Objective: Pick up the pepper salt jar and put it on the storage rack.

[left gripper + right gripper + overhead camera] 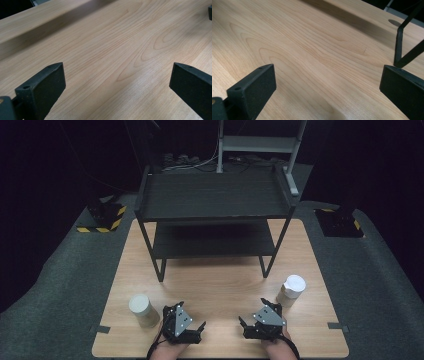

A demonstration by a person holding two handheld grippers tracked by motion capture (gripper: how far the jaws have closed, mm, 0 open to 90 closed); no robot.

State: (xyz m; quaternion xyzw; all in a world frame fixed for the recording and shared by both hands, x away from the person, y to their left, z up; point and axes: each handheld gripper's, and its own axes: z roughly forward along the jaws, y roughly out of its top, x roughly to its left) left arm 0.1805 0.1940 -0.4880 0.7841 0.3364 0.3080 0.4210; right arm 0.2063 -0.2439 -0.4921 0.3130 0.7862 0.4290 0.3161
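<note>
Both the left gripper (189, 327) and the right gripper (255, 322) rest spread wide, pinching nothing. Each sits in front of the shelf (215, 195), with a cup (142, 309) just outside the left one.

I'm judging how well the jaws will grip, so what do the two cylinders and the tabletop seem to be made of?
Left cylinder: beige, matte, perhaps cardboard or wood; too small to tell. Right cylinder: similar body, with a white top. Tabletop: light wood or wood-look laminate, smooth, with visible grain.
</note>
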